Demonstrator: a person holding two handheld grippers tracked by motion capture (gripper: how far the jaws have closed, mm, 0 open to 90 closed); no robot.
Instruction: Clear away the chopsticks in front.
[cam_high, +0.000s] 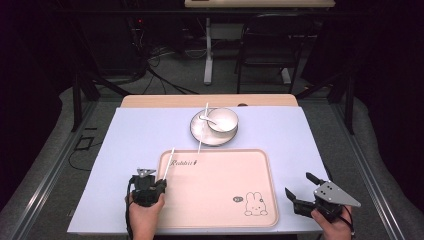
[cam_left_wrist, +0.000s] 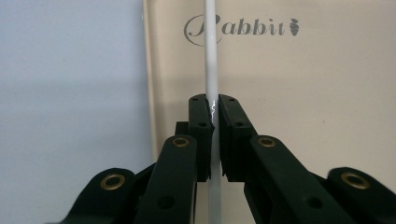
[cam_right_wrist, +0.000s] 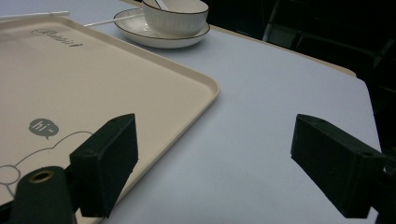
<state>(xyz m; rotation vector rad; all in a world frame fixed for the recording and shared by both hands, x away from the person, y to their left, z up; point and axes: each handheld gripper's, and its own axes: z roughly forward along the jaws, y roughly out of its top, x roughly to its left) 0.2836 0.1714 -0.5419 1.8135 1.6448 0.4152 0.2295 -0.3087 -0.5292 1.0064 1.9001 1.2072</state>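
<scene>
A thin white chopstick (cam_left_wrist: 211, 56) is pinched between the jaws of my left gripper (cam_left_wrist: 212, 100), which is shut on it. It runs forward over the left edge of the beige tray (cam_left_wrist: 303, 93), across the "Rabbit" lettering. In the high view the left gripper (cam_high: 150, 184) is at the tray's near left side, and the chopstick (cam_high: 168, 162) slants up and away from it. At the table's near right corner, my right gripper (cam_high: 297, 183) stands open beside the tray (cam_high: 220, 155). The right gripper (cam_right_wrist: 215, 140) has only bare table between its jaws.
Behind the tray stands a white plate (cam_high: 200, 136) with a white bowl (cam_high: 223, 120) and a spoon (cam_high: 206, 118) in it. A second chopstick (cam_high: 202, 132) lies across the plate. The light blue table cover (cam_high: 135, 130) ends at a wooden back edge.
</scene>
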